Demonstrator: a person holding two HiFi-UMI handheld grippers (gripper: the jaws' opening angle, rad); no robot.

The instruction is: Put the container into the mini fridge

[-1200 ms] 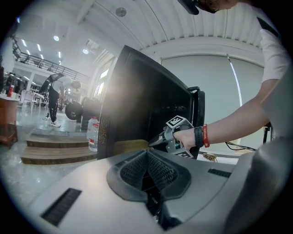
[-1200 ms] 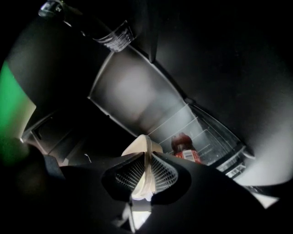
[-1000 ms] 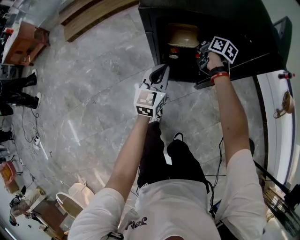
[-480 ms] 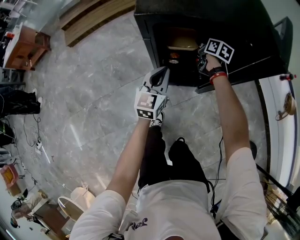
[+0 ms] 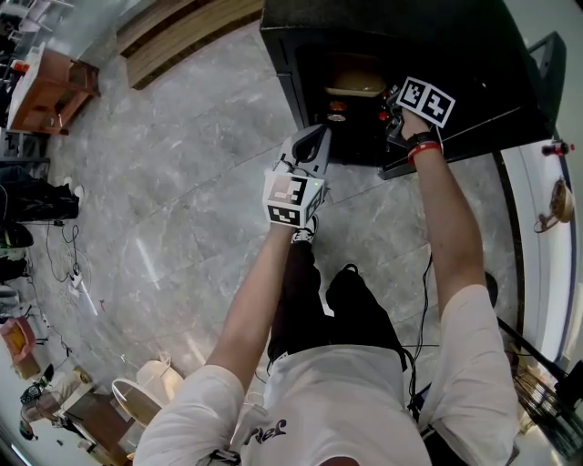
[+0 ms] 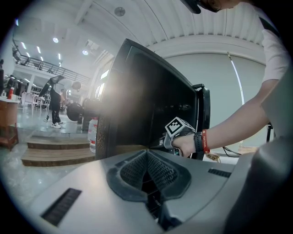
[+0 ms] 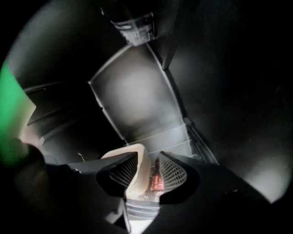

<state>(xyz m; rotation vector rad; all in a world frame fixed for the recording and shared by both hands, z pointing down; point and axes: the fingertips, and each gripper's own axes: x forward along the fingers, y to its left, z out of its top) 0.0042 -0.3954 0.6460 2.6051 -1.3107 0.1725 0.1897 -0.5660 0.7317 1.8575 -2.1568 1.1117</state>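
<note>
The black mini fridge (image 5: 474,55) stands open on the floor, and its dark inside fills the right gripper view. A beige container (image 5: 355,84) sits on a shelf inside. My right gripper (image 5: 390,102) reaches into the fridge. Its jaws have just been opening and now stand apart (image 7: 147,171). The container's rim (image 7: 139,168) lies between them, close to the left pad, with a gap to the right pad. A red-labelled item (image 7: 157,183) shows behind. My left gripper (image 5: 314,138) hovers outside the fridge front, its pads shut together on nothing (image 6: 147,171).
The fridge door (image 5: 437,153) hangs open at the right, beside my right wrist. Wooden steps (image 5: 182,27) lie behind the fridge, with a water bottle (image 6: 93,132) near them. On the marble floor are cables (image 5: 73,273) and a white bin (image 5: 146,382). People (image 5: 27,196) stand far left.
The right hand's marker cube has rolled a little in the fridge mouth. The left gripper has kept its place.
</note>
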